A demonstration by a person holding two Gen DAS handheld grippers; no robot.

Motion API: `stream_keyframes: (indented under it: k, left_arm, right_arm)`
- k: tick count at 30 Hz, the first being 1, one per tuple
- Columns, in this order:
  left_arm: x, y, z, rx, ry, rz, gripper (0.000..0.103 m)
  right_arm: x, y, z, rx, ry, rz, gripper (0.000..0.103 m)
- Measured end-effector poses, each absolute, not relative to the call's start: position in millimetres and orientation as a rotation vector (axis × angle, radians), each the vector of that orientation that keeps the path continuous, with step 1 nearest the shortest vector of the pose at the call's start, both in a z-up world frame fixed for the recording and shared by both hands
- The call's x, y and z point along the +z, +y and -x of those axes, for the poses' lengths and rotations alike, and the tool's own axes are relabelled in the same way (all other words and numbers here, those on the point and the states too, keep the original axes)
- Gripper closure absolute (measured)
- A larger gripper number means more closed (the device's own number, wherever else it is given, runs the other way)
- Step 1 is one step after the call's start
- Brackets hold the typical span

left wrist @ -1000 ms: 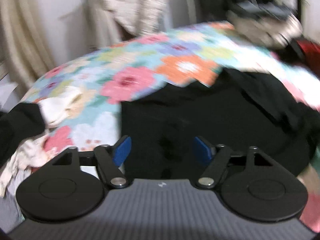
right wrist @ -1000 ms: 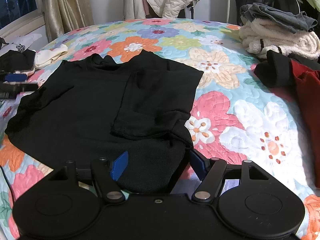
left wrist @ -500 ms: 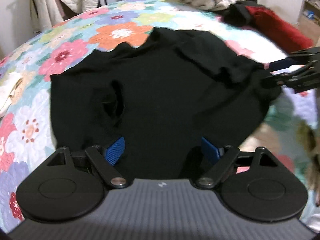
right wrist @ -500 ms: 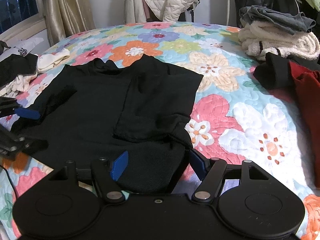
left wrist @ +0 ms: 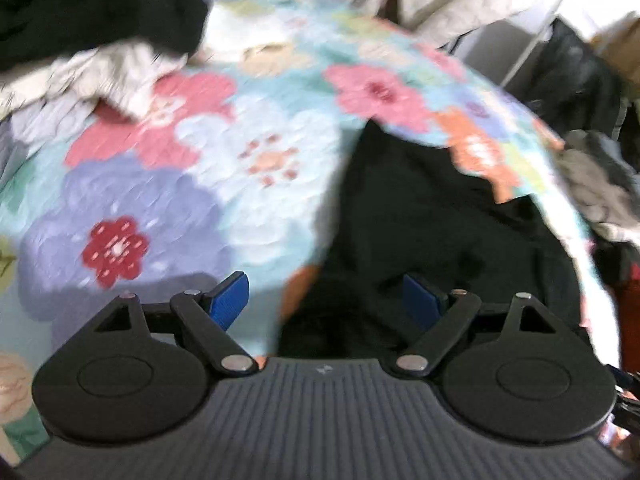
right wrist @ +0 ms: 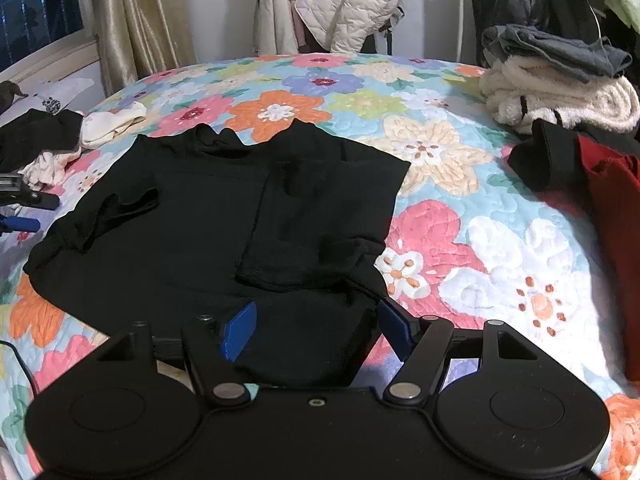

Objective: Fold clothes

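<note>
Black knit top (right wrist: 208, 232) fills the frame's centre on the floral quilted bed (right wrist: 460, 248); both claws, left (left wrist: 326, 300) and right (right wrist: 316, 330), gape empty; pinch the lower-left sleeve edge squarely

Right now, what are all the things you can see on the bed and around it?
black shirt: one, black, spread mid-bed, one side folded in
flowery quilt: one, many colours, covering the bed
towel pile: one, cream with grey on top, far right
red garment: one, red, right edge
black garment: one, black, beside the red one
cream cloth: one, cream, far left
quilted jacket: one, cream, hanging behind
curtain: one, gold, back left
left gripper: one, blue pads, open
right gripper: one, blue pads, open over the shirt's hem
</note>
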State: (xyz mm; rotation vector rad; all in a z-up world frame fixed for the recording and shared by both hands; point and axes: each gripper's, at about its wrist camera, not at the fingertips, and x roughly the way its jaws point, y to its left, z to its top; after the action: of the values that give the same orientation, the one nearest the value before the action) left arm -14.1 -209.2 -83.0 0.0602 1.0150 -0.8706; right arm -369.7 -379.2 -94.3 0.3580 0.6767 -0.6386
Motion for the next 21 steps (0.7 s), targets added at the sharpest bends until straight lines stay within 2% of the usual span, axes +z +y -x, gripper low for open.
stream_keyframes:
  k: [5, 8, 11, 19, 20, 21]
  left_arm:
    - [-96.6, -225.4, 26.8, -0.895, 1.068, -0.179, 0.021]
    - [-93.6, -226.7, 43.9, -0.873, 1.028, -0.34, 0.035]
    - [-91.9, -225.5, 52.1, -0.797, 0.966, -0.473, 0.034]
    - [-70.8, -188.9, 11.2, -0.799, 1.001, -0.127, 0.032]
    - [-73.0, -187.8, 5.4, -0.793, 1.012, -0.109, 0.032]
    - [-76.2, -188.1, 0.6, -0.788, 1.023, -0.102, 0.032]
  right_arm:
    - [-82.2, -363.4, 372.6, -0.64, 0.59, -0.269, 0.031]
    - [-70.6, -349.8, 372.5, -0.58, 0.513, -0.254, 0.031]
    - [-62.3, -335.6, 356.0, -0.452, 0.475, -0.296, 0.031]
    - [-57.2, -266.7, 251.5, -0.102, 0.451, -0.003, 0.032]
    - [-61.0, -261.9, 235.1, -0.067, 0.467, 0.018, 0.051]
    - [-65.0, -257.8, 218.8, -0.037, 0.487, 0.037, 0.094]
